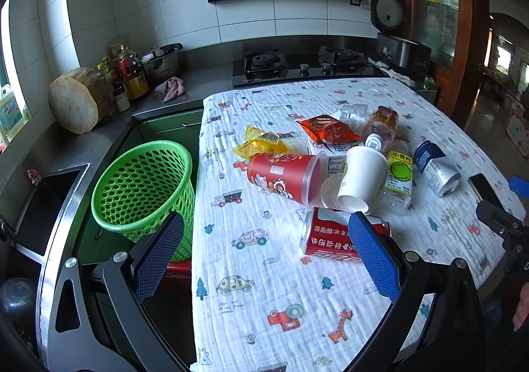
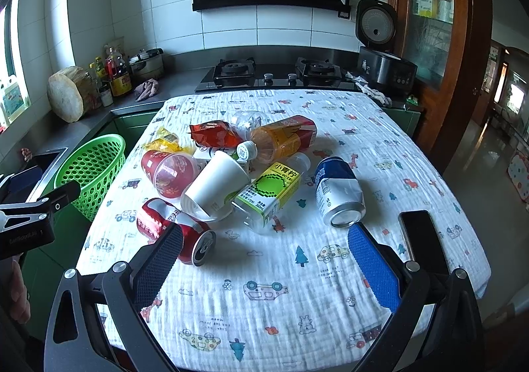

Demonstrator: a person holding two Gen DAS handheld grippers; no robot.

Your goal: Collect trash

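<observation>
Red can (image 1: 334,239) beside open left gripper (image 1: 264,259)

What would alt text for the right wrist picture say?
A heap of trash, with cans, bottles, cups and snack wrappers, lies on a table covered by a cartoon-print cloth. Open blue-padded tongs hover in front of it, empty. A green basket stands left of the table, and a phone lies at right.

Trash heap mid-tabletop (image 2: 380,147): red can (image 2: 175,234) & blue can (image 2: 339,195) dented, on sides; white cup (image 2: 216,188) tipped; green mesh basket (image 1: 143,188) upright beside tabletop edge.
</observation>
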